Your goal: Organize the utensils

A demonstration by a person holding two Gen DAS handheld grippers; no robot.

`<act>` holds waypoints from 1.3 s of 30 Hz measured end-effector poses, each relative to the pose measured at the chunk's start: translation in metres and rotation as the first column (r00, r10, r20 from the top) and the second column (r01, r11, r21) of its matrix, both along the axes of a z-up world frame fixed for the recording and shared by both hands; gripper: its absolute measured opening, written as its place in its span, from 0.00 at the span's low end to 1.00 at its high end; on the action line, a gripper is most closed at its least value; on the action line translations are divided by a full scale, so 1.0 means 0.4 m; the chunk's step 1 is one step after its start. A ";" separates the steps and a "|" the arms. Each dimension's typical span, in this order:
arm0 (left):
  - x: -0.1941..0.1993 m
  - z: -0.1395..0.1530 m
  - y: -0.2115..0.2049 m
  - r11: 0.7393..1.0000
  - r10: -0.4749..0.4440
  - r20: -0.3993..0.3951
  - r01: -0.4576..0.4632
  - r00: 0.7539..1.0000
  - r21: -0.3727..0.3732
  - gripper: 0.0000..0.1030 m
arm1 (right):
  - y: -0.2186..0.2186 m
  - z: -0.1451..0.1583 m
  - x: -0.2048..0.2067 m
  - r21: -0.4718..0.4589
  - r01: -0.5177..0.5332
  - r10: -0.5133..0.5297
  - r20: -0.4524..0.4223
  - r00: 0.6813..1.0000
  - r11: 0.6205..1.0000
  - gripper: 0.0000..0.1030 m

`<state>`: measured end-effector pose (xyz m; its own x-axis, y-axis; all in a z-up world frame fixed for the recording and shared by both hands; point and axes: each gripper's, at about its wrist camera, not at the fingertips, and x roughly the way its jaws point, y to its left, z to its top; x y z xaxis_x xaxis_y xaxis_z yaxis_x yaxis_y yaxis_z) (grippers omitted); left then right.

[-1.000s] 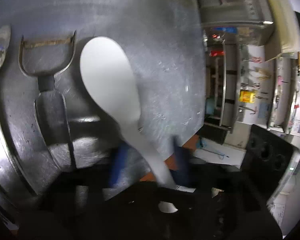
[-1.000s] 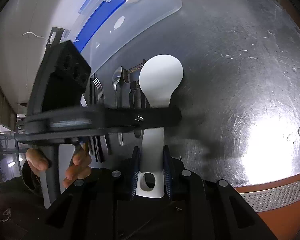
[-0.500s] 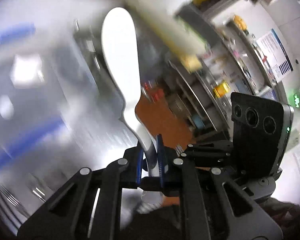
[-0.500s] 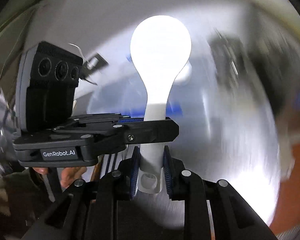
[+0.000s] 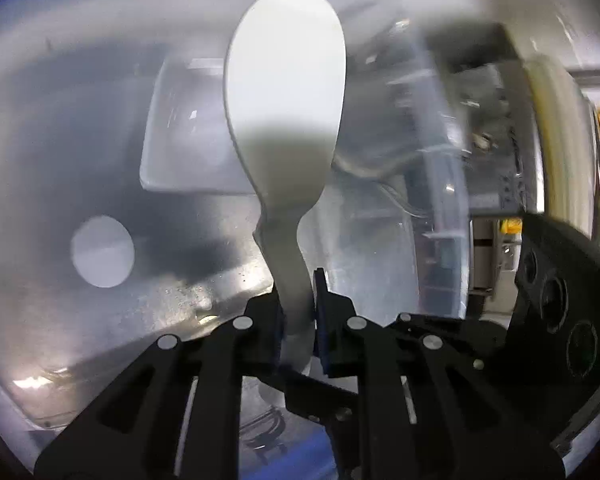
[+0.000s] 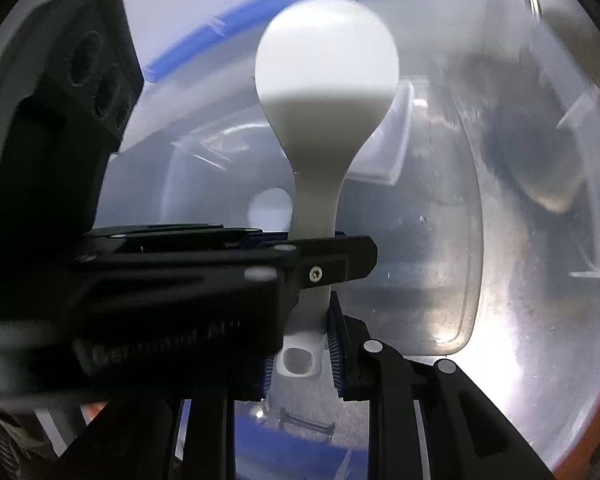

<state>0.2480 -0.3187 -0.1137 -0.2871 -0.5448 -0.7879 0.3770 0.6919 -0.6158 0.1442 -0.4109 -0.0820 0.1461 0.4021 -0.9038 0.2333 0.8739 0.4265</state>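
Observation:
A white rice paddle (image 5: 286,92) is held by both grippers at once. My left gripper (image 5: 298,312) is shut on its handle, the blade pointing up and away. My right gripper (image 6: 300,344) is shut on the handle's end with the hanging hole; the paddle (image 6: 326,80) stands upright in that view. The left gripper's body (image 6: 148,280) crosses the right wrist view from the left, gripping the handle just above my right fingers. The paddle hangs over the inside of a clear plastic storage box (image 6: 452,264).
The clear box (image 5: 188,136) has a blue rim or lid (image 6: 236,24) at the back. A steel table (image 6: 540,340) shows under and beside the box. Shelving (image 5: 496,240) stands at the right in the left wrist view. The right gripper's camera block (image 5: 560,300) is at the right.
Both grippers lifted the paddle off the steel table, away from the other utensils, and carried it over the clear box. The left gripper closed on the handle during the lift.

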 end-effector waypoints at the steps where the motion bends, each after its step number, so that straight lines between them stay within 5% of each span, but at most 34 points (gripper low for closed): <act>1: 0.008 -0.021 -0.006 1.000 0.003 -0.024 -0.003 1.000 0.010 0.12 | 0.003 -0.004 0.001 0.003 0.007 -0.007 -0.013 1.000 1.000 0.24; 8: 0.010 -0.080 -0.029 0.994 0.002 -0.062 0.004 0.998 0.105 0.19 | 0.000 -0.082 0.066 -0.051 0.022 -0.029 -0.122 0.992 0.998 0.24; 12: -0.006 -0.006 -0.014 0.987 -0.002 0.142 -0.022 0.990 0.162 0.47 | -0.015 -0.059 0.031 -0.054 0.054 -0.057 -0.058 0.997 0.997 0.30; 14: -0.010 0.057 0.031 0.990 0.028 0.255 -0.062 0.967 0.126 0.48 | -0.024 0.029 -0.024 -0.112 0.057 -0.049 0.071 0.996 0.992 0.30; 18: -0.124 0.269 0.165 0.993 0.120 0.492 -0.103 0.862 -0.062 0.57 | 0.012 0.222 -0.224 -0.140 -0.027 0.071 0.321 0.944 0.990 0.35; 20: -0.183 0.343 0.236 0.983 0.172 0.535 -0.106 0.827 -0.153 0.61 | 0.045 0.248 -0.317 -0.130 -0.096 0.137 0.356 0.925 0.987 0.40; 23: -0.298 0.389 0.349 0.963 0.222 0.549 -0.093 0.806 -0.252 0.64 | 0.110 0.159 -0.431 -0.145 -0.186 0.217 0.244 0.945 0.972 0.40; 26: -0.349 0.372 0.392 0.964 0.218 0.534 -0.096 0.817 -0.247 0.65 | 0.154 -0.047 -0.492 -0.166 -0.226 0.231 0.007 0.973 0.960 0.35; 29: -0.395 0.319 0.425 0.968 0.217 0.463 -0.129 0.859 -0.213 0.65 | 0.153 -0.143 -0.502 -0.108 -0.177 0.171 -0.062 0.983 0.978 0.33; 33: -0.432 0.243 0.460 0.972 0.202 0.362 -0.142 0.910 -0.187 0.65 | 0.171 -0.149 -0.498 -0.079 -0.156 0.148 -0.090 0.985 0.985 0.31; 39: -0.466 0.140 0.457 0.973 0.203 0.268 -0.165 0.942 -0.159 0.65 | 0.226 -0.148 -0.464 -0.120 -0.132 0.122 -0.088 0.989 0.984 0.06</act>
